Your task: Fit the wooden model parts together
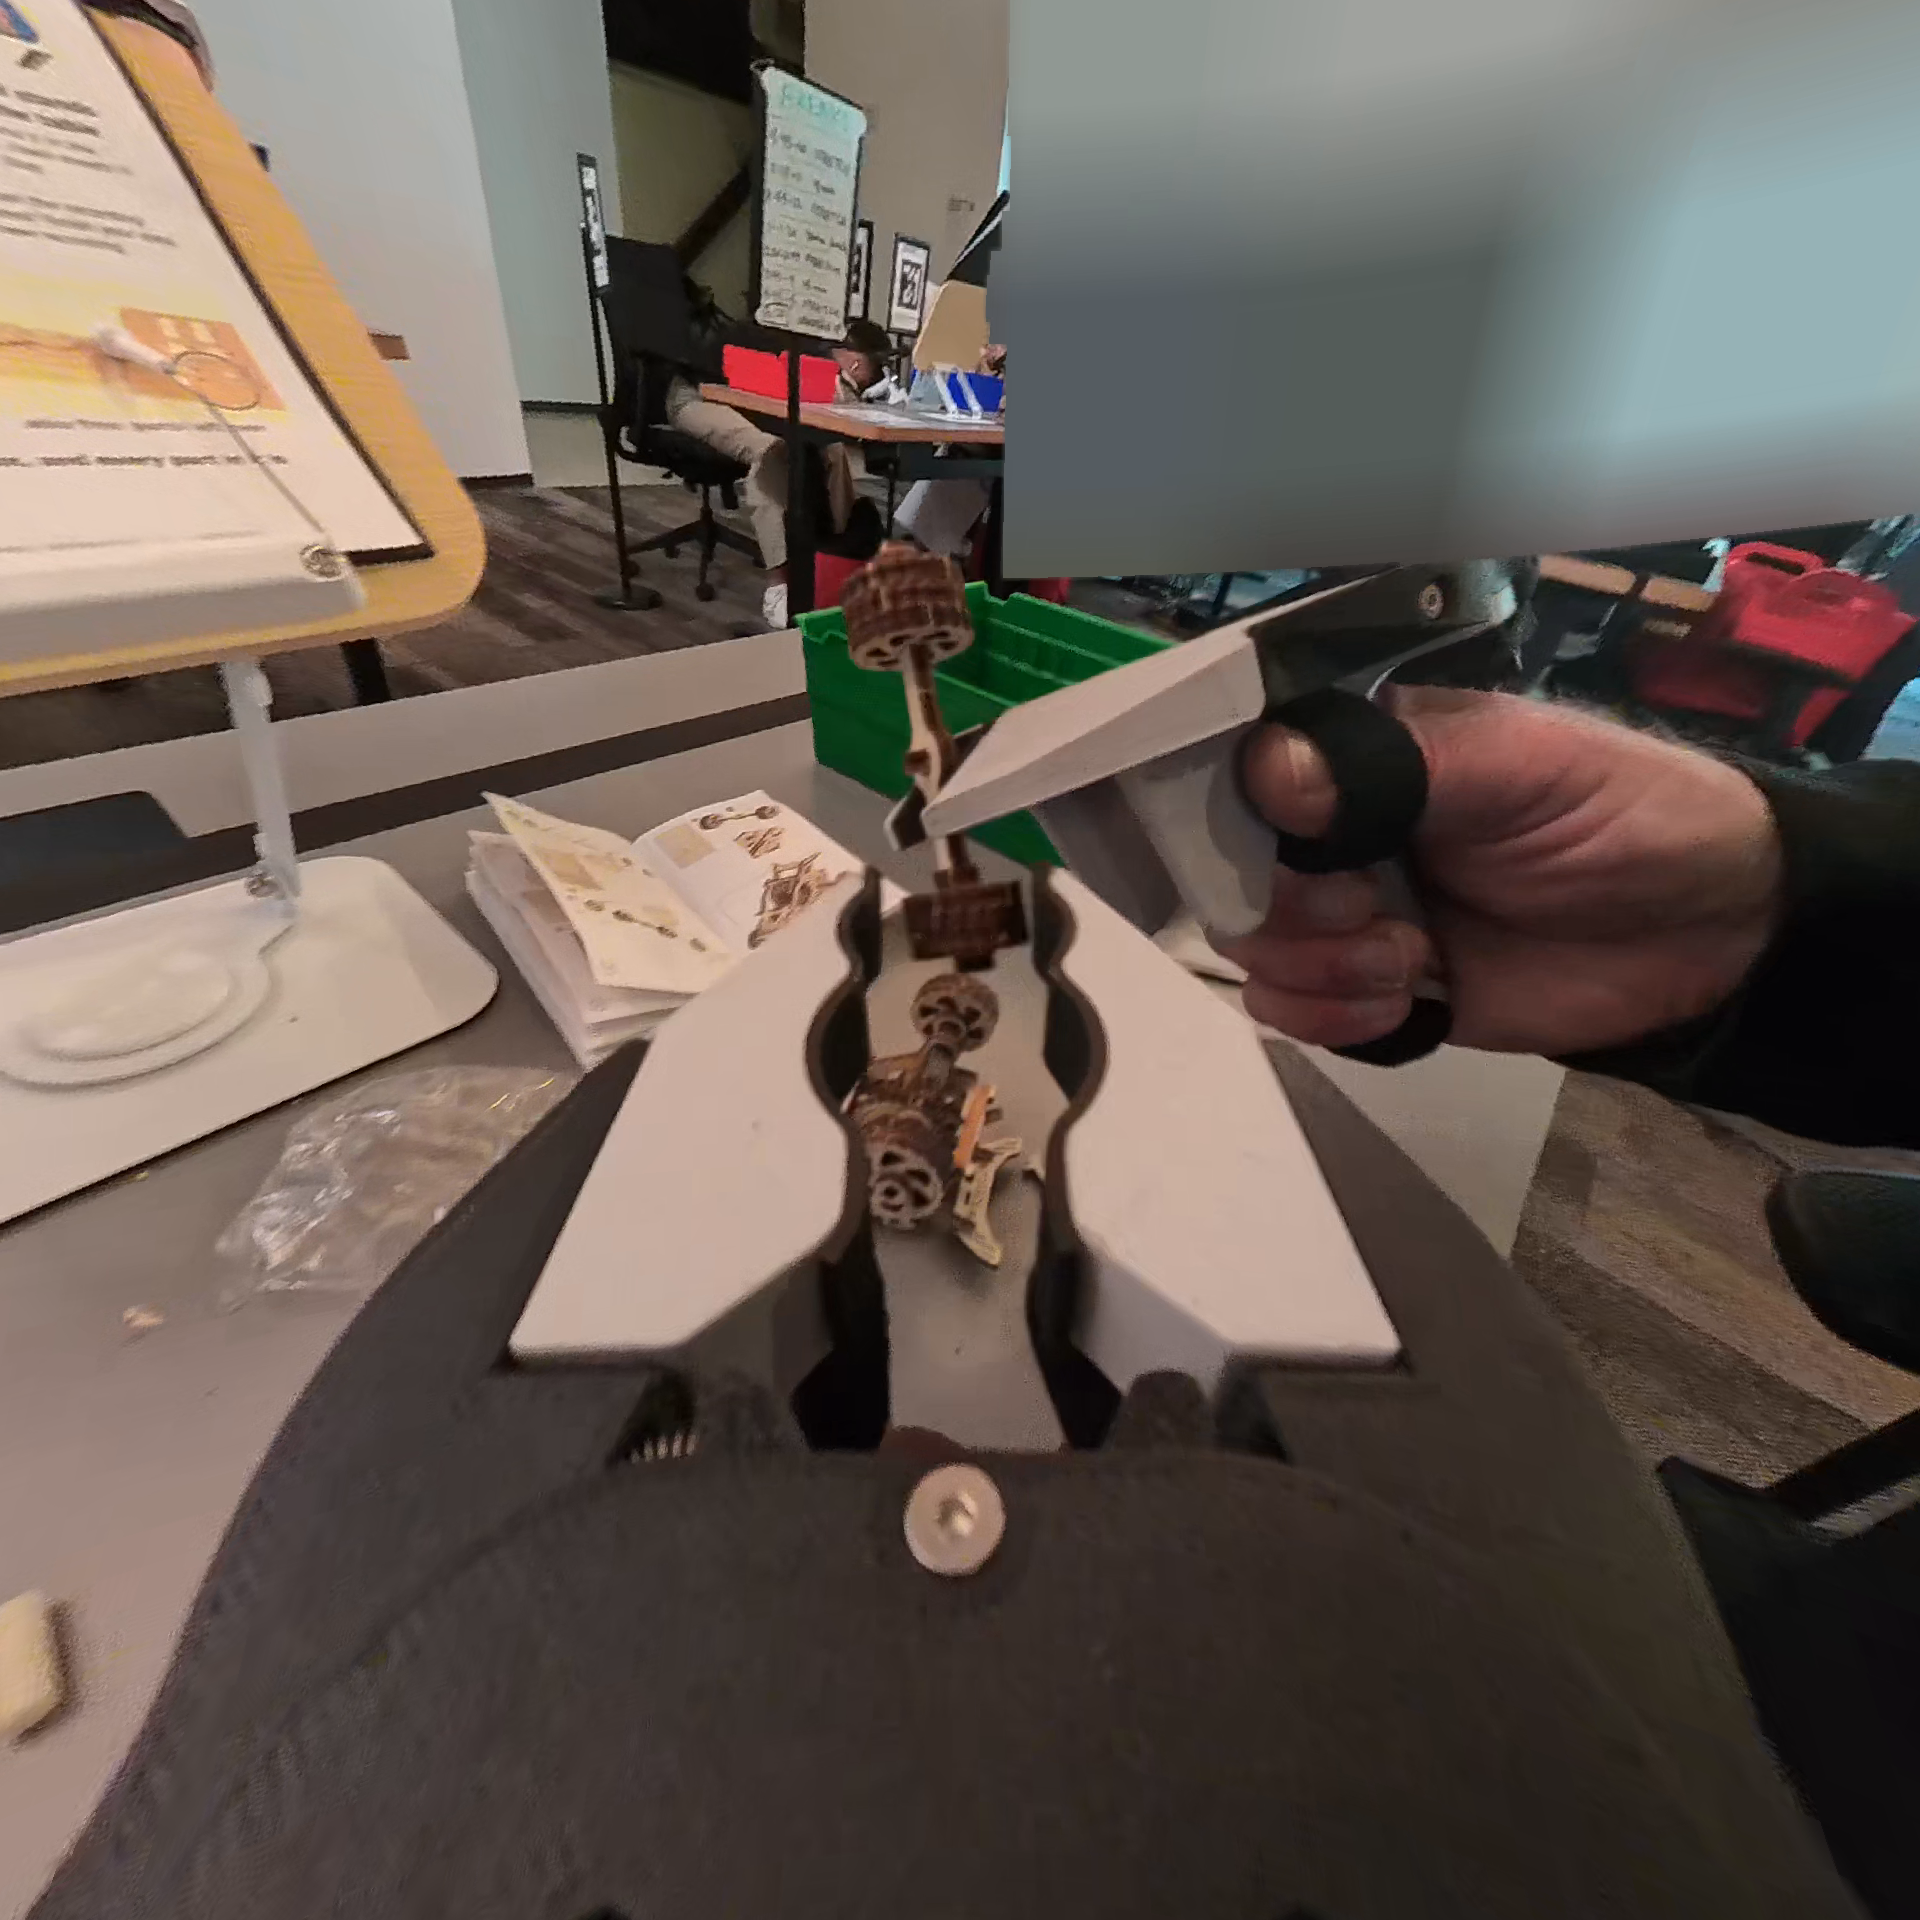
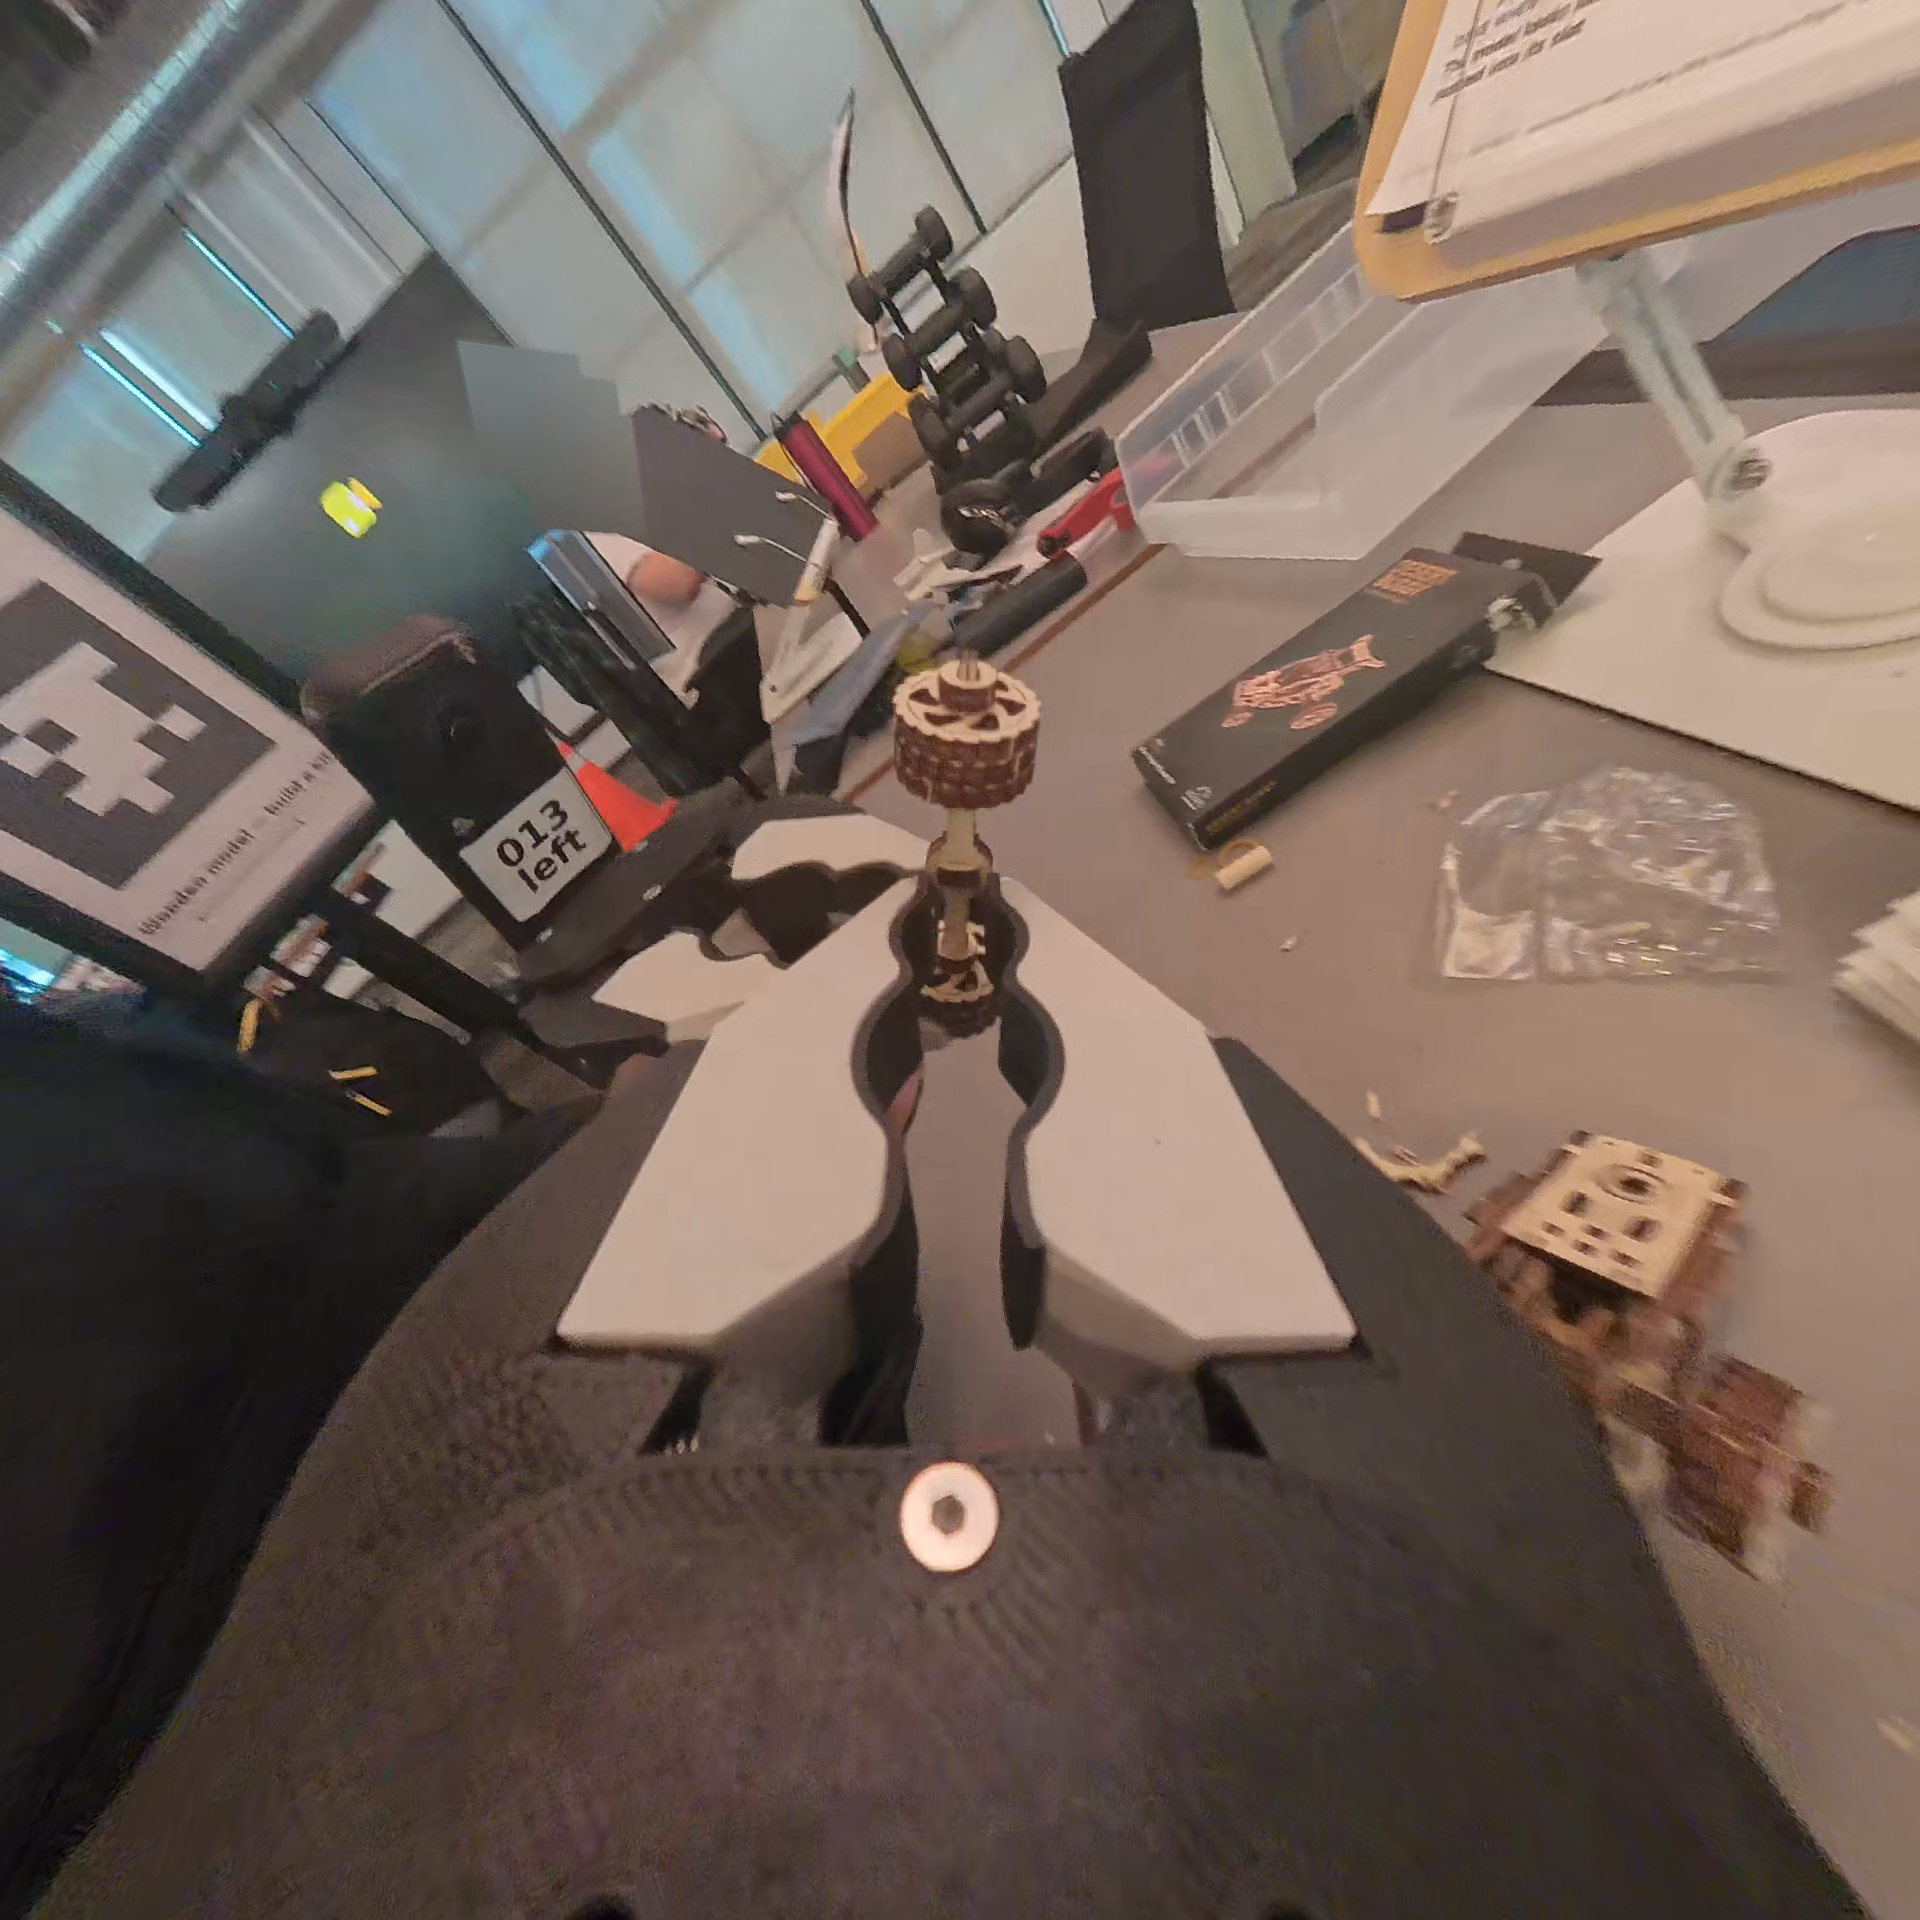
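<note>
A wooden axle [image 2: 961, 842] with a wheel at each end is held upright between both grippers. My right gripper [image 2: 961, 899] is shut on the axle's middle, with the upper wheel [image 2: 966, 748] above its tips and the lower wheel [image 2: 956, 987] in the hollow between its fingers. In the left wrist view my left gripper [image 1: 956, 894] is shut on the lower wheel [image 1: 961, 925]. The right gripper [image 1: 912, 826] comes in from the right, held by a hand [image 1: 1507, 873], below the upper wheel [image 1: 904, 623]. The wooden model body [image 1: 925, 1143] [image 2: 1621, 1226] lies on the grey table.
An open instruction booklet [image 1: 644, 914], a green bin [image 1: 1039, 665], a document stand [image 1: 208, 312] on a white base [image 1: 343, 997] and a crumpled plastic bag [image 1: 364, 1164] surround the work spot. A black box [image 2: 1340, 686], a clear tray [image 2: 1299, 416] and wood scraps [image 2: 1423, 1158] lie farther off. The wooden model body [image 2: 1621, 1226] is about equally far from each gripper, around 15 centimetres.
</note>
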The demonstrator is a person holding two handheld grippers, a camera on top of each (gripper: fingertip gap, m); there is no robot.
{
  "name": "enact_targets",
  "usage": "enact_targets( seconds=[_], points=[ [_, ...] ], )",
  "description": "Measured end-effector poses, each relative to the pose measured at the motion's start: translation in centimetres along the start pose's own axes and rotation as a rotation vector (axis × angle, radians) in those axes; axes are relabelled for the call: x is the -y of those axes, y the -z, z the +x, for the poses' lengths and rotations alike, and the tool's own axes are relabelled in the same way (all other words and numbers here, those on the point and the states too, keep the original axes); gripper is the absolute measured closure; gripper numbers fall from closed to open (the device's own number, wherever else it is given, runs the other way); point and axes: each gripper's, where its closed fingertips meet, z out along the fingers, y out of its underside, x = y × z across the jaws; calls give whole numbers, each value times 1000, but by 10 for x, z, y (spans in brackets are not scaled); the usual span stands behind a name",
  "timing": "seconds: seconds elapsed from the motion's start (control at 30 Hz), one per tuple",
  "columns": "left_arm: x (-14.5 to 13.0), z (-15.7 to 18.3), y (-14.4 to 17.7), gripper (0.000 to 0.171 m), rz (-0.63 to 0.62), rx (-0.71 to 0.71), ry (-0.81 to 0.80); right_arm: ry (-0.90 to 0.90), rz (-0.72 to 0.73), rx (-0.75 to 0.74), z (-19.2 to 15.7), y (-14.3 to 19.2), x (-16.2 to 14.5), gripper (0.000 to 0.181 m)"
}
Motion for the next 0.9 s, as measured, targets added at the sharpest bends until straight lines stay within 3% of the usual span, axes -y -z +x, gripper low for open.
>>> enact_targets(
  seconds=[0.1,0.27,0.43,0.57,0.63,0.9],
  points=[
    [3,-2,-4,139,5,-40,11,107,-96,-84,13,29,6,176],
    [24,-20,-19,127,6,-178,112,360,-476,-278,46,68,-1,176],
    [30,-9,-51,129,-107,-407,141,543,-786,-270,63,58,-11,176],
    [9,-11,-66,145,-230,-441,117,605,-911,-199,73,39,-18,176],
    [5,-20,-65,171,-235,-430,132,628,-954,-183,81,33,-21,176],
    [-21,-54,-71,171,-157,-359,370,611,-955,-114,111,12,-17,179]
  ],
)
